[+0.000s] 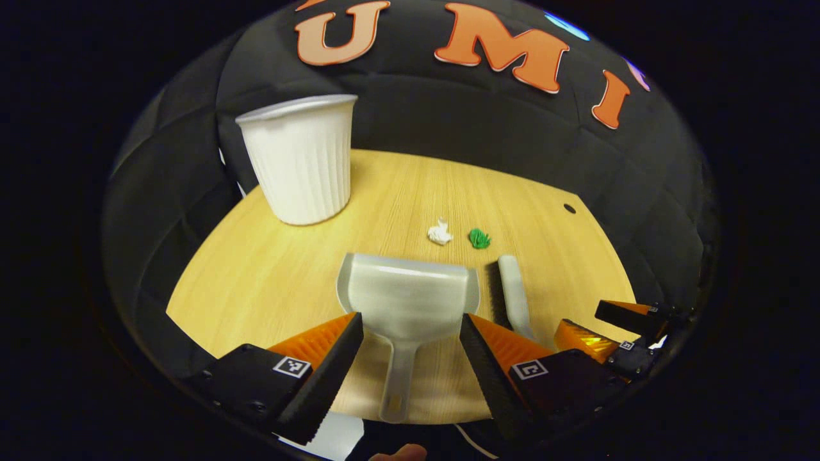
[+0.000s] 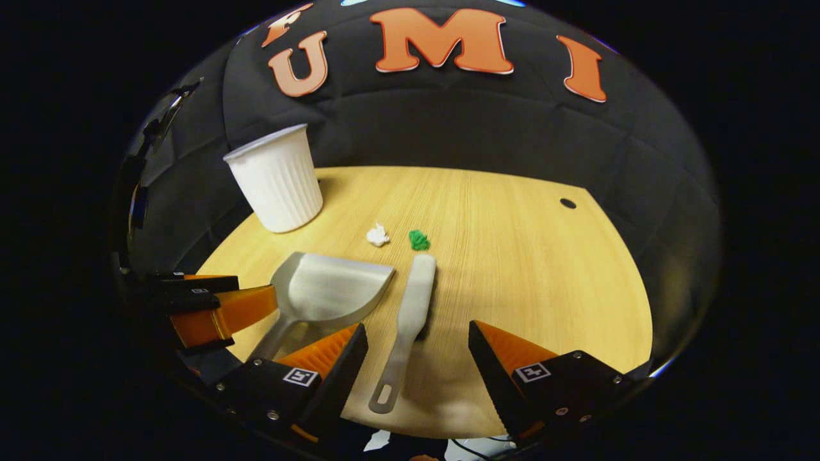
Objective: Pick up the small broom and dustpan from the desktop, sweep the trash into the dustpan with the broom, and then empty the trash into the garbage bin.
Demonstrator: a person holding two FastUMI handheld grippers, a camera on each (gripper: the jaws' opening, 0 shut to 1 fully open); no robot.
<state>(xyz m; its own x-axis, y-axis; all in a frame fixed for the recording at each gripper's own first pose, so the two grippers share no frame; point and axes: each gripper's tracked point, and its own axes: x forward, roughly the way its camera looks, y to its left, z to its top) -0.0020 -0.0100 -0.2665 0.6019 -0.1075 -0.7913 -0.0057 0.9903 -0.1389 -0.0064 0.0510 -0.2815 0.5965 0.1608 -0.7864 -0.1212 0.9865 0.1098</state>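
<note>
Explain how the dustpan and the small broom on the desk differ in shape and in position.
The dustpan has a wide, open scoop with a short handle; the small broom is narrow and long. The dustpan lies nearer the white bin; the broom lies on its other side, its tip close to the green scrap. The left gripper is lined up with the dustpan handle, the right gripper with the broom handle. Both are pale grey and lie flat, ungrasped.
</note>
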